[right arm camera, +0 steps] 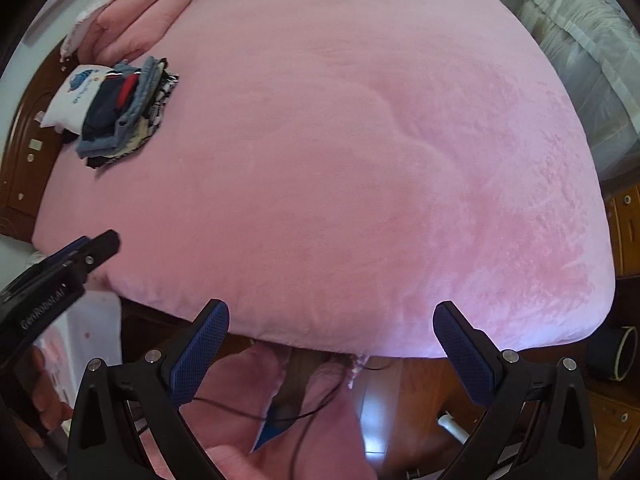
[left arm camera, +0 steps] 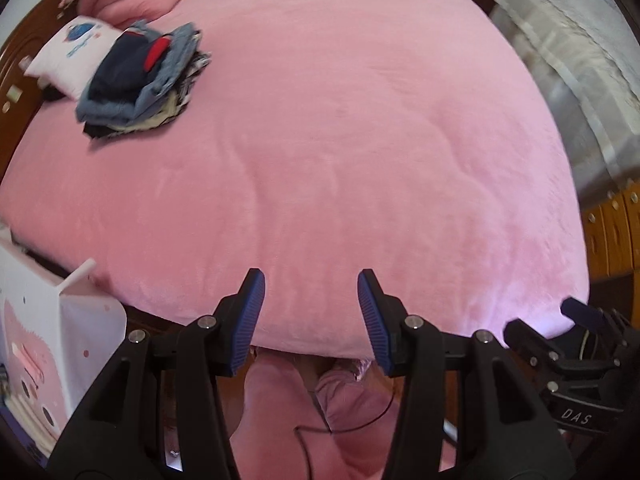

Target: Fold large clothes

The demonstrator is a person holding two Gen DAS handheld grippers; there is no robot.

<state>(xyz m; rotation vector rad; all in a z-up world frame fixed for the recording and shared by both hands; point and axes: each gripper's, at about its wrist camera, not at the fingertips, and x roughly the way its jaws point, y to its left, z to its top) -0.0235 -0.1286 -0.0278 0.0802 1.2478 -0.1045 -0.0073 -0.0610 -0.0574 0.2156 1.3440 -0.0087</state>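
Bed: wide mattress under a pink plush fleece cover (left arm camera: pixel 340 140), nap fine and matte, a few shallow ripples across the middle; otherwise smooth and rounded at the near corners.

Task item: stack of folded clothes (left arm camera: pixel 140 80) at the far left of the bed, close to the headboard end, leaning against a small white printed cushion (left arm camera: pixel 68 56). Well apart from both tools. Visible layers: faded blue denim, a navy piece with a red patch, pale and black-and-white patterned fabric underneath. No unfolded large garment lies spread on the cover; one may be out of frame.

Handling estimate: denim is probably the heaviest and stiffest layer, holding a crease well; the knits are likely limp and light and will sag between two grips. Not fragile, not slippery on fleece. Best hold: pinch a hem or shoulder corner with each tool, through all plies.

Left tongs (left arm camera: pixel 311 320): blue ribbed pads spread, nothing between them, over the bed's near edge.

Right tongs (right arm camera: pixel 331 354): pads spread wider, likewise empty, same edge.
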